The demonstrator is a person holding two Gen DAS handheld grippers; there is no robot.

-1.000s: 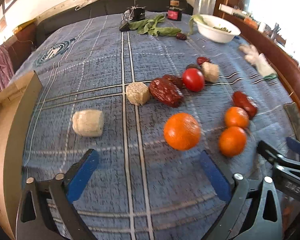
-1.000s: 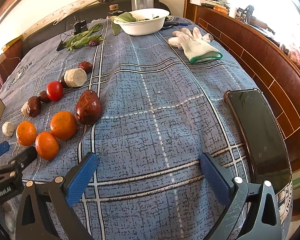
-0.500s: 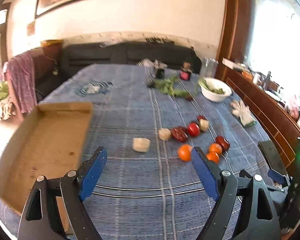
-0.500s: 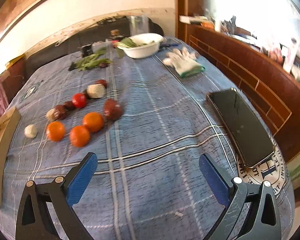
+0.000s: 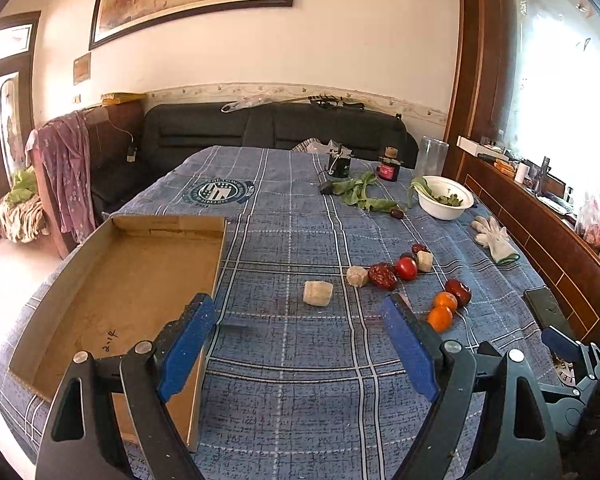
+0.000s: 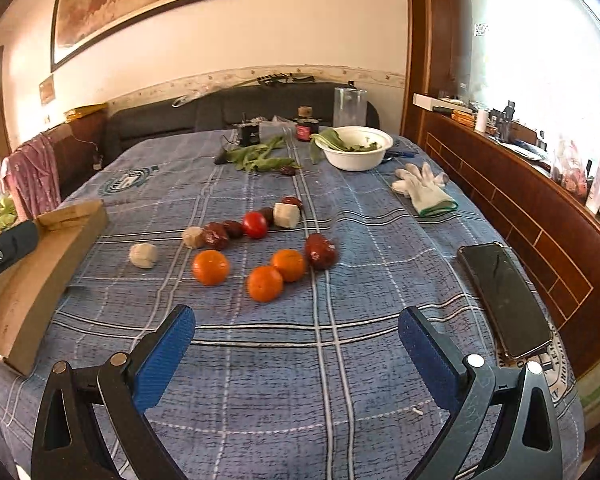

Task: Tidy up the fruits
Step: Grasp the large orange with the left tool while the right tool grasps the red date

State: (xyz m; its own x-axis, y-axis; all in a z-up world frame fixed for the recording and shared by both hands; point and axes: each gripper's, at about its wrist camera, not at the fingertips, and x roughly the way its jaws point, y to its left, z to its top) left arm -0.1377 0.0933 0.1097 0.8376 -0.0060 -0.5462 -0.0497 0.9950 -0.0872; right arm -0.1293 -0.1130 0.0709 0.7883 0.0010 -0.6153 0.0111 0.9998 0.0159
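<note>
Three oranges (image 6: 210,267) (image 6: 265,283) (image 6: 288,265), a red tomato (image 6: 255,224), dark red dates (image 6: 320,251) (image 6: 216,236) and pale beige chunks (image 6: 143,255) (image 6: 287,215) lie on the blue plaid tablecloth (image 6: 340,360). An empty cardboard tray (image 5: 132,276) sits at the left. My left gripper (image 5: 300,336) is open and empty, raised near the table's front, beside the tray. My right gripper (image 6: 296,344) is open and empty, well short of the oranges. In the left wrist view the tomato (image 5: 406,268) and two oranges (image 5: 440,318) show at right.
A black phone (image 6: 504,300) lies at the right edge. A white glove (image 6: 424,194), a white bowl of greens (image 6: 358,152), loose green leaves (image 6: 260,156), small jars (image 6: 307,128) and a glass (image 6: 349,106) stand at the far end. A dark sofa (image 5: 260,128) is beyond.
Both grippers have pulled back and risen from close above the fruits to a high, level view of the whole table. The cardboard tray has come into view. Both stay open; the fruits have not moved.
</note>
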